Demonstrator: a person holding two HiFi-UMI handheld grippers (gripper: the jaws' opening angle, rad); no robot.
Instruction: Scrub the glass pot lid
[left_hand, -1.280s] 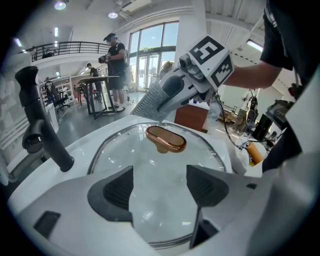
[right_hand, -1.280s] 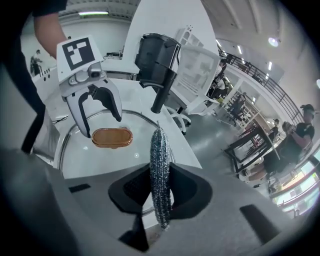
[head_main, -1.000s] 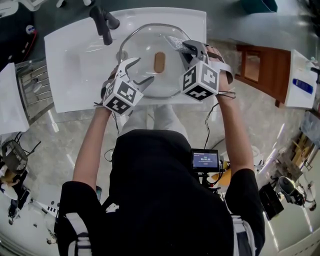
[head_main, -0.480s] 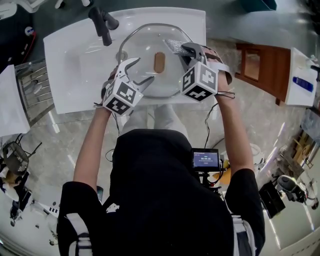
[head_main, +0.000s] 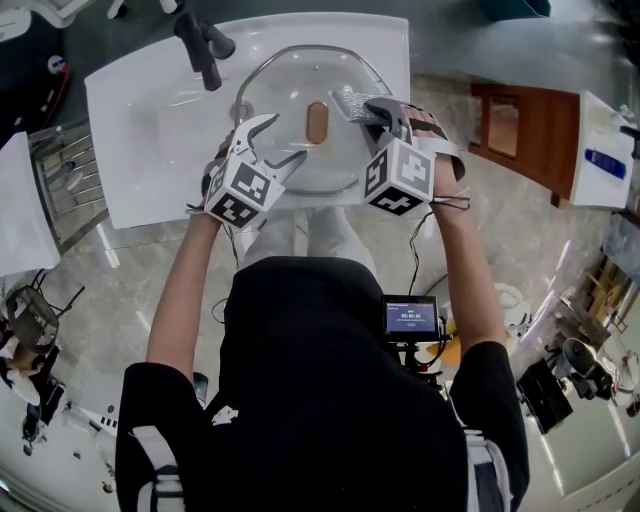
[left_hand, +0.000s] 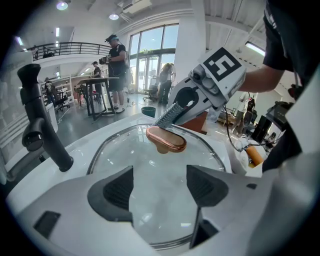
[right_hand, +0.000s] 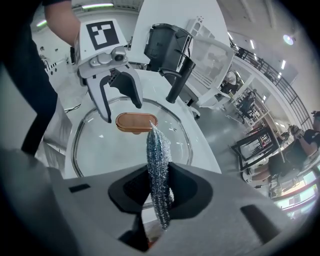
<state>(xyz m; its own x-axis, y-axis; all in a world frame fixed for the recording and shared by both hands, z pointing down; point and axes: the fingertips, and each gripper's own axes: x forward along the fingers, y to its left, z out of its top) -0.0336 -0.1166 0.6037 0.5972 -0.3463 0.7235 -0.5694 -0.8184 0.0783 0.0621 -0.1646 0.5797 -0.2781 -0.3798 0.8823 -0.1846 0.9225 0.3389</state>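
Note:
The glass pot lid (head_main: 290, 95) lies in the white basin (head_main: 150, 130), its copper-coloured knob (head_main: 317, 122) on top. My left gripper (head_main: 280, 143) hovers open over the lid's near left rim, with only glass (left_hand: 150, 170) showing between its pads. My right gripper (head_main: 375, 106) is shut on a silver mesh scrubber (head_main: 350, 102), which sits over the lid just right of the knob. In the right gripper view the scrubber (right_hand: 157, 165) stands pinched between the jaws, its tip near the knob (right_hand: 136, 122). The left gripper view shows the right gripper (left_hand: 212, 85) and scrubber (left_hand: 167, 114) behind the knob (left_hand: 166, 140).
A black faucet (head_main: 200, 40) stands at the basin's far left edge, close to the lid rim. A dish rack (right_hand: 210, 55) is beyond the faucet (right_hand: 175, 55). A wooden stand (head_main: 520, 135) is on the floor to the right. People stand far off in the hall.
My right gripper has drawn the scrubber a little nearer to me across the lid, beside the knob. The left gripper has stayed where it was.

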